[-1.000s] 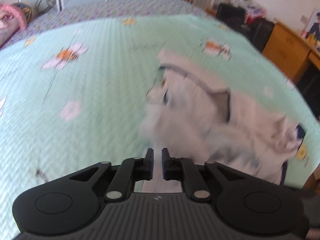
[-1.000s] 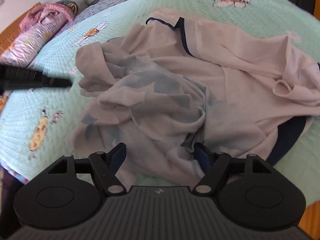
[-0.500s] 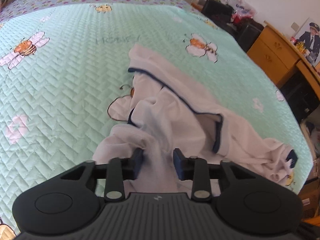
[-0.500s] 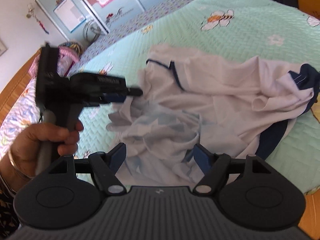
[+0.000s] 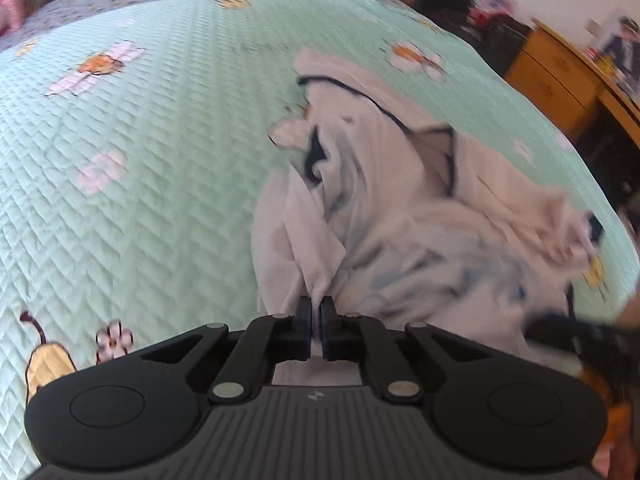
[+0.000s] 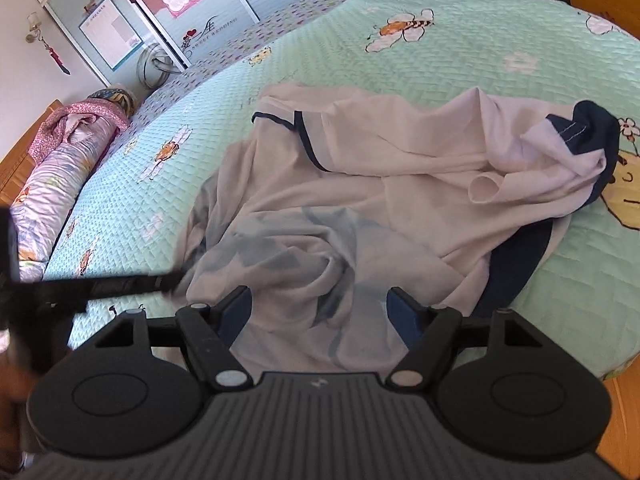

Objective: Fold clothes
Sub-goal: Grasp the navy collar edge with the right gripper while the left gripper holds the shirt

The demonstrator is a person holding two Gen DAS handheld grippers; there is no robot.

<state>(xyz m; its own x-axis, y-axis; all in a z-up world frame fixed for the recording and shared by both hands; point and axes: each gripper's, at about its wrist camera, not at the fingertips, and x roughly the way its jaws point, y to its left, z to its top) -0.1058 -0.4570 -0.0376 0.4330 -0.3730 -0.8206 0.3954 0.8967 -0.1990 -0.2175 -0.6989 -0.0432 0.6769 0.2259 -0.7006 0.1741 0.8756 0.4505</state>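
Shirt [image 6: 360,208] lies crumpled on the bed [image 6: 500,40]: your left gripper [image 5: 315,316] has its jaws pinched on the shirt's near-left edge, so bring the right gripper [image 6: 320,304], jaws wide and empty over the near hem, onto a matching edge and lift both evenly.

We look steeply down along each gripper's fingers, close over the crumpled white shirt [image 5: 384,216] on the green quilted bedspread [image 5: 140,160], the left view from its left edge, the right from its near hem, both sharing shirt and bedspread.
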